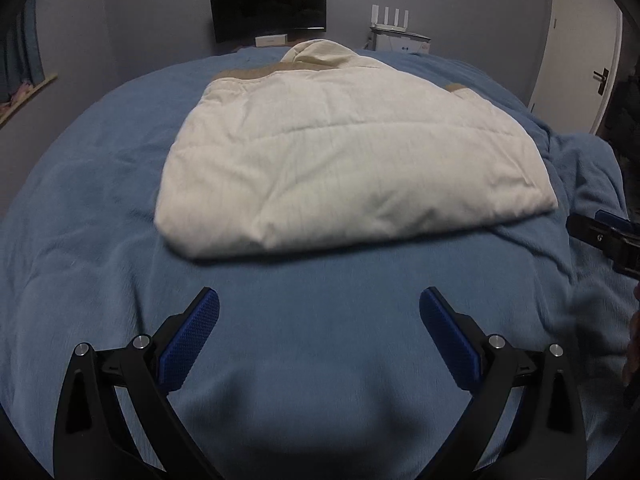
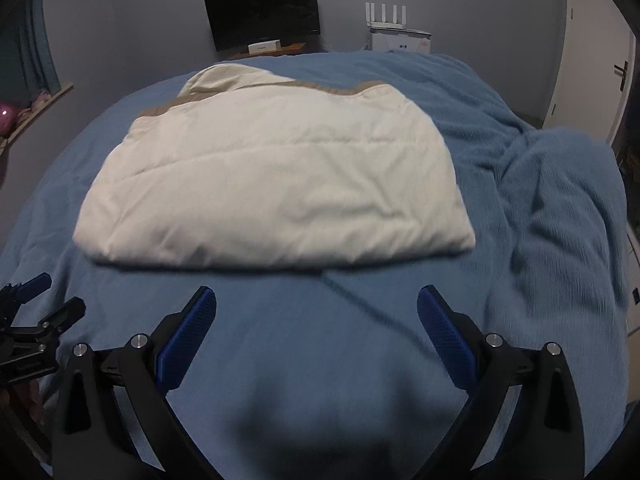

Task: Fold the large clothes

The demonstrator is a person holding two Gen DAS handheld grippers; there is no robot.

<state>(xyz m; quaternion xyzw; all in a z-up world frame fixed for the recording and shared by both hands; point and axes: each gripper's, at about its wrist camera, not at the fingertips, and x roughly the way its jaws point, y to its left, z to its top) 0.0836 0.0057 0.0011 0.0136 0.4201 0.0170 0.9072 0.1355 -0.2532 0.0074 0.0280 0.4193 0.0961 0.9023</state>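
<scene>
A cream padded jacket (image 1: 344, 152) with tan trim lies folded in a flat block on the blue bed cover (image 1: 100, 208); it also shows in the right wrist view (image 2: 276, 184). My left gripper (image 1: 319, 300) is open and empty, held over the cover just short of the jacket's near edge. My right gripper (image 2: 316, 300) is open and empty, likewise short of the near edge. The right gripper's tip shows at the right edge of the left wrist view (image 1: 608, 236); the left gripper shows at the left edge of the right wrist view (image 2: 36, 312).
The blue cover (image 2: 560, 184) is bunched in folds at the right of the bed. Beyond the bed stand a dark monitor (image 1: 268, 6), a white router (image 1: 390, 20) and a white door (image 1: 580, 48). A curtain and sill are at the left.
</scene>
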